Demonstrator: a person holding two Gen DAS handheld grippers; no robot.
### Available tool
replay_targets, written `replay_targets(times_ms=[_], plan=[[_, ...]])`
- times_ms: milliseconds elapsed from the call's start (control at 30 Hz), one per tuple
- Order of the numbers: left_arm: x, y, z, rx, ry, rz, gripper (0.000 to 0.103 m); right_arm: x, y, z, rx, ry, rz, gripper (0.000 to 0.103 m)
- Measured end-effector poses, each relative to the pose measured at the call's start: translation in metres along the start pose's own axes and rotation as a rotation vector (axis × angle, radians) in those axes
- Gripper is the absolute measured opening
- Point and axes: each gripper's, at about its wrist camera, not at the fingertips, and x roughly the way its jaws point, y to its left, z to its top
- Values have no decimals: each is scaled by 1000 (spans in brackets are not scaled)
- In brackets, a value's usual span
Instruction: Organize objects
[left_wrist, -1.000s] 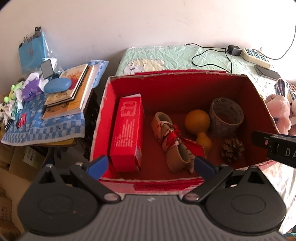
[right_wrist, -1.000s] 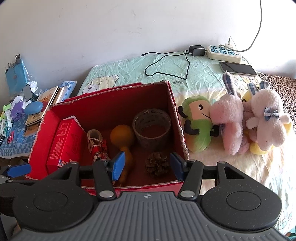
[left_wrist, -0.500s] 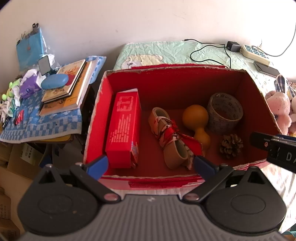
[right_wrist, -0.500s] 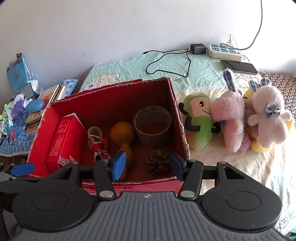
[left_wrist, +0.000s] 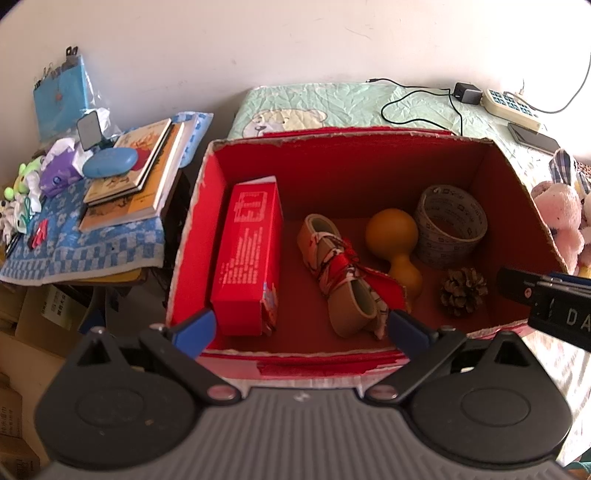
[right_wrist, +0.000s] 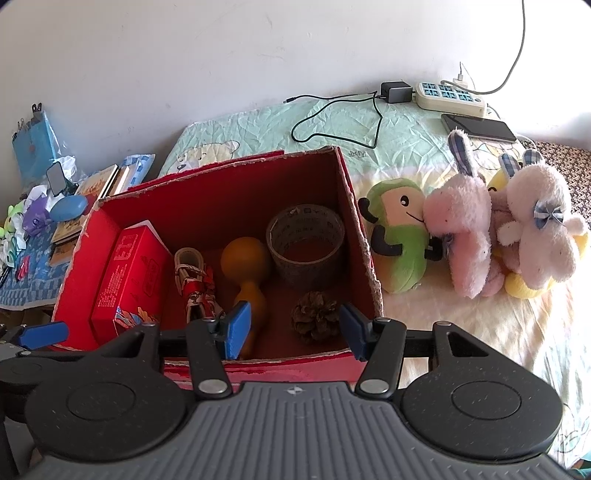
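Right wrist view alone shows the green plush (right_wrist: 397, 236) beside the red box (right_wrist: 360, 236); both grippers' jaws gape empty.

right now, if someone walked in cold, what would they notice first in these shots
The open red box on the bed dominates, holding a red carton at its left, a baby shoe, an orange gourd, a tape roll and a pinecone. Right of the box, plush toys lie in a row on the bed. Both the left claw and the right claw hang open and empty over the box's near edge.
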Motion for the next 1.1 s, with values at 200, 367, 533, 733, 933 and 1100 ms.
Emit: replay_targets(times_ms=[200,367,533,733,933,1100], plan=[[2,0,1,-5,2,0,101,3,1,-1,-2,9,2,57],[3,0,1,-4,2,-1,101,5,1,-1,0,14,1,57],[4,0,1,-6,3,-1,101,5,1,0,-2,13,1,57],[6,0,2,-1,5,-1,101,6,1,0,-1,12,0,57],[5,1,7,-4,-4,1,101,6,1,5,0,7,1,57],[3,5,14,-8,-24,6,101,6,2,9,2,-2,-4,57]])
